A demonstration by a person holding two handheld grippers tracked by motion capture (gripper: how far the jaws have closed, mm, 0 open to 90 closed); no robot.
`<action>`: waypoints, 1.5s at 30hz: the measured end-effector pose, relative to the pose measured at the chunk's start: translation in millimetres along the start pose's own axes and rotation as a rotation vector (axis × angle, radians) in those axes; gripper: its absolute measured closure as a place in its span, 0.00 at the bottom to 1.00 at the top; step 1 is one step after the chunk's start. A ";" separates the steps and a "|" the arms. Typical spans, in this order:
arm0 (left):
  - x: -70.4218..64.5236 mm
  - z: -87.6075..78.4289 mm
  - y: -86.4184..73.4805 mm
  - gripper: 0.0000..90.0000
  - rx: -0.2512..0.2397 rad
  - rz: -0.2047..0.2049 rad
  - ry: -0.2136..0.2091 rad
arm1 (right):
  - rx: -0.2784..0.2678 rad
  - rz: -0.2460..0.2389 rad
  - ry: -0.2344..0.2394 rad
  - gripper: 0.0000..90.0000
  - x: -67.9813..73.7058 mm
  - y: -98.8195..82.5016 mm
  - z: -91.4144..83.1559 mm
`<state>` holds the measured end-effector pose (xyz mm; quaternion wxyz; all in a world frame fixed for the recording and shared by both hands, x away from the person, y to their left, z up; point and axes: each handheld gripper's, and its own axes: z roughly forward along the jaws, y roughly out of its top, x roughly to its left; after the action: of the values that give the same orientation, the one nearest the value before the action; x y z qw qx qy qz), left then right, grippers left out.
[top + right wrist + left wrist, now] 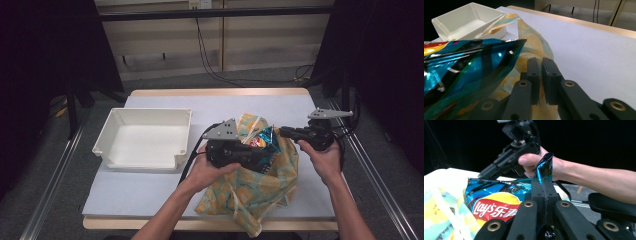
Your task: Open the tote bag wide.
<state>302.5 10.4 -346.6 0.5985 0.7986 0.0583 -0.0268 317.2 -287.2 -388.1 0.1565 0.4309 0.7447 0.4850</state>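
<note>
A blue Lay's crisp packet (261, 140) hangs just above the mouth of a yellow and teal patterned cloth bag (260, 187) in the middle of the table. My left gripper (266, 152) is shut on the packet's foil edge, and in the left gripper view the foil (494, 202) sticks up between the pads of that gripper (543, 182). My right gripper (282, 132) reaches in from the right at the cloth bag's rim. In the right gripper view its jaws (540, 62) stand a narrow slit apart over the cloth (531, 37), beside the packet (469, 60).
An empty white tray (107, 132) sits on the left of the pale table top (165, 185); it also shows in the right gripper view (439, 27). The table's wooden edge runs along the front, with metal rails on both sides.
</note>
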 end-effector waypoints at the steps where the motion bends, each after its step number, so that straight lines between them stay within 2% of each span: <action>1: 1.8 0.8 1.5 1.00 -0.004 -0.003 -0.003 | 0.000 -0.001 0.001 0.94 -0.3 0.0 0.1; 11: 7.7 5.1 13.9 1.00 -0.020 -0.008 0.004 | 0.009 0.000 -0.026 0.81 0.6 -1.3 -1.3; 20: 11.9 6.3 25.0 1.00 -0.051 -0.012 0.004 | -0.010 0.013 -0.036 0.75 -0.2 -13.1 -9.8; 23: 14.3 6.1 27.3 1.00 -0.071 -0.023 0.002 | -0.023 0.017 -0.042 0.69 3.7 -16.0 -14.7; 24: 14.8 5.4 27.8 1.00 -0.062 -0.024 0.009 | -0.030 0.018 -0.039 0.67 5.4 -17.1 -16.0; 30: 17.8 4.1 32.8 1.00 -0.060 -0.023 0.018 | -0.040 0.003 -0.032 0.62 16.8 -24.7 -22.0; 36: 21.9 1.6 39.1 1.00 -0.082 -0.027 0.022 | -0.061 -0.001 -0.027 0.54 27.0 -31.1 -30.2; 39: 23.9 -0.5 41.5 1.00 -0.078 -0.029 0.036 | -0.073 0.000 -0.011 0.49 30.7 -34.3 -34.4; 41: 24.8 -0.8 41.4 1.00 -0.092 -0.034 0.034 | -0.087 0.002 0.010 0.47 32.8 -36.7 -36.4; 45: 25.3 -0.9 42.4 1.00 -0.085 -0.033 0.040 | -0.097 0.008 -0.007 0.43 35.4 -42.4 -38.8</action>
<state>332.9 1.1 -308.8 0.6300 0.7718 0.0844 -0.0180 250.7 -288.6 -399.3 0.1777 0.4275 0.7180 0.5197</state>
